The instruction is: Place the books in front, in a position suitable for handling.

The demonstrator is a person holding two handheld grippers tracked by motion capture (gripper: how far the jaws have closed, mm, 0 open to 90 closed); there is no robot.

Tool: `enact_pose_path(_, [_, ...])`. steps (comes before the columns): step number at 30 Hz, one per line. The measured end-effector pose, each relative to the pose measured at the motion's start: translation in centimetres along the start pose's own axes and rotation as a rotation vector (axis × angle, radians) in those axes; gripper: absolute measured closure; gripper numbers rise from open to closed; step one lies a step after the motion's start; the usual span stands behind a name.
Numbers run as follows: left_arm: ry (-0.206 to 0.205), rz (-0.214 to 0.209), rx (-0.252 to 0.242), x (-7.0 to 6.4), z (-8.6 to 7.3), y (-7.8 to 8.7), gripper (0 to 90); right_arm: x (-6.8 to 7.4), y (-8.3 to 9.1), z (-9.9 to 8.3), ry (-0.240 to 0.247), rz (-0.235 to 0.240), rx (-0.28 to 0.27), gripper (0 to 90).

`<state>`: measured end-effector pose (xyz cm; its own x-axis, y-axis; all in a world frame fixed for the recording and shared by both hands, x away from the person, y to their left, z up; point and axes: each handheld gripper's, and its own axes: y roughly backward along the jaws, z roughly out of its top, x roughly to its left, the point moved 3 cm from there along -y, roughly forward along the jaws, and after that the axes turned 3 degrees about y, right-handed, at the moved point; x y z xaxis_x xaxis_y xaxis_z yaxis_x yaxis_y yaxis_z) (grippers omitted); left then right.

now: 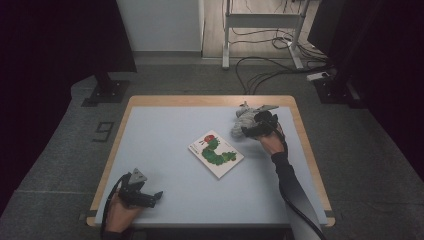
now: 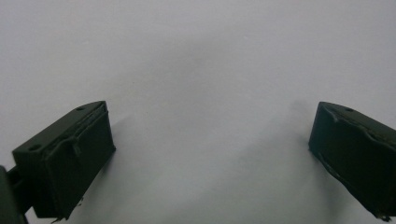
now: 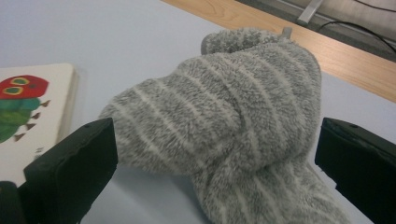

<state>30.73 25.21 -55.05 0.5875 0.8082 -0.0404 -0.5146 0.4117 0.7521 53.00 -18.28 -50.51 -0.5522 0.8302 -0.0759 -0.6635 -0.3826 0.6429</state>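
A fluffy grey sock with pale stripes (image 1: 242, 120) (image 3: 224, 102) lies bunched at the back right of the pale blue table (image 1: 165, 130). My right gripper (image 1: 251, 130) (image 3: 217, 154) is open, its jaws standing on either side of the sock, the left one at the fabric's edge. A white picture book with a green caterpillar on its cover (image 1: 216, 153) (image 3: 28, 112) lies flat in the middle of the table, left of the sock. At the front left my left gripper (image 1: 156, 196) (image 2: 210, 140) is held open over bare table, with nothing between its jaws.
The table has a wooden rim (image 1: 210, 100) (image 3: 327, 51). Beyond it, on the grey floor, are a white desk frame (image 1: 260, 30), loose cables (image 1: 270, 70) and black stand bases at left (image 1: 107, 92) and right (image 1: 335, 87).
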Motion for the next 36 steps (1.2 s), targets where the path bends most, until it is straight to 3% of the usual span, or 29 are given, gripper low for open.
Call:
enact_pose_path(12, [0.000, 0.000, 0.000, 0.0, 0.0, 0.0, 0.0, -0.3, -3.0, -0.2, 0.006, -0.016, 0.044, 1.3])
enact_pose_path(14, [-0.001, 0.002, -0.001, 0.0, 0.0, 0.0, 0.0, -0.3, -3.4, -0.4, 0.026, -0.006, 0.064, 15.9])
enact_pose_path(15, [-0.001, 0.002, -0.001, 0.0, 0.0, 0.0, 0.0, -0.3, -3.4, -0.4, 0.026, -0.006, 0.064, 15.9])
enact_pose_path(16, [-0.001, 0.000, 0.000, 0.0, 0.0, 0.0, 0.0, -0.5, -3.5, -0.6, 0.026, -0.007, 0.071, 27.4])
enact_pose_path(17, [-0.001, 0.000, 0.000, 0.0, 0.0, 0.0, 0.0, -0.5, -3.5, -0.6, 0.026, -0.007, 0.071, 27.4])
enact_pose_path(19, [-0.001, 0.000, 0.000, 0.0, 0.0, 0.0, 0.0, -0.5, -3.5, -0.8, 0.018, 0.007, 0.073, 37.1])
enact_pose_path(20, [-0.001, 0.001, -0.001, 0.0, 0.0, 0.0, 0.0, -0.7, -3.4, -0.9, 0.013, 0.004, 0.074, 47.9])
enact_pose_path(21, [-0.001, 0.001, -0.001, 0.0, 0.0, 0.0, 0.0, -0.7, -3.4, -0.9, 0.013, 0.004, 0.074, 47.9])
enact_pose_path(23, [-0.001, 0.000, 0.000, 0.0, 0.0, 0.0, 0.0, -0.8, -3.1, -1.0, 0.006, 0.001, 0.075, 58.1])
enact_pose_path(28, [-0.001, 0.002, -0.001, 0.0, 0.0, 0.0, 0.0, -0.5, -2.5, -1.0, 0.014, -0.005, 0.073, 62.9])
enact_pose_path(36, [0.000, 0.000, 0.000, 0.0, 0.0, 0.0, 0.0, -0.3, -0.9, -0.6, 0.025, 0.010, 0.045, 63.2])
